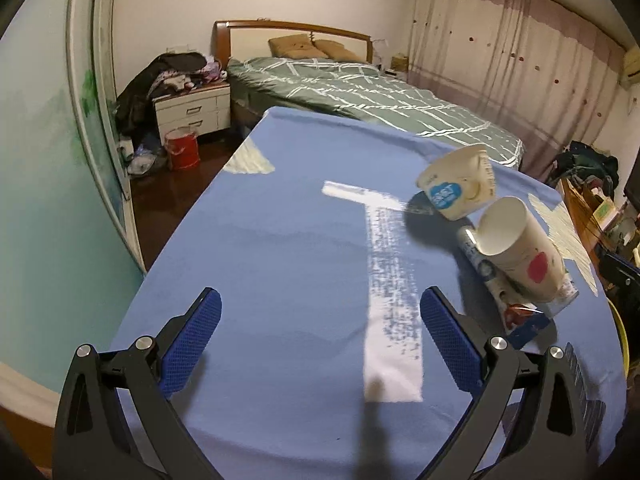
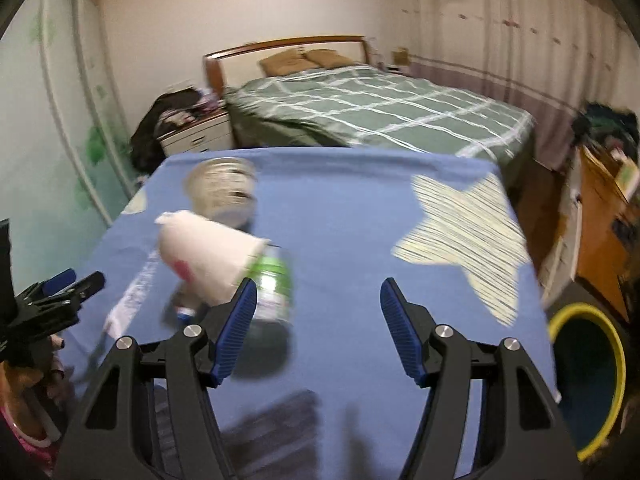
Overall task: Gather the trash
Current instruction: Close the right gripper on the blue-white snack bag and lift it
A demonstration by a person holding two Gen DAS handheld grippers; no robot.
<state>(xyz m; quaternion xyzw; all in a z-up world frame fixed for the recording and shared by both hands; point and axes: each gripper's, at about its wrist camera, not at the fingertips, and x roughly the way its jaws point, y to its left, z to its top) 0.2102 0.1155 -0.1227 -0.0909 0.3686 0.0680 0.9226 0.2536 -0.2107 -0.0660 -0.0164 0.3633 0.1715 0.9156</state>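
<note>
Trash lies in a cluster on the blue tablecloth [image 1: 280, 264]. A white yogurt tub [image 1: 456, 188] is tipped on its side. In front of it lies a white paper cup [image 1: 520, 248] with a red mark, resting across a toothpaste tube and its box [image 1: 504, 300]. My left gripper [image 1: 320, 294] hangs open over bare cloth, left of the cluster. In the blurred right wrist view, the paper cup [image 2: 208, 252], the yogurt tub [image 2: 224, 190] and a green-and-white container [image 2: 272, 284] lie just left of my open right gripper [image 2: 319, 284]. Nothing is between its fingers. The left gripper [image 2: 76, 280] shows at the left edge.
A round bin with a yellow rim [image 2: 616, 360] stands on the floor by the table's right side. Beyond the table are a green-checked bed [image 1: 360, 92], a nightstand heaped with clothes [image 1: 192, 112] and a red bucket [image 1: 182, 148]. Wooden furniture [image 2: 600, 224] stands at the right.
</note>
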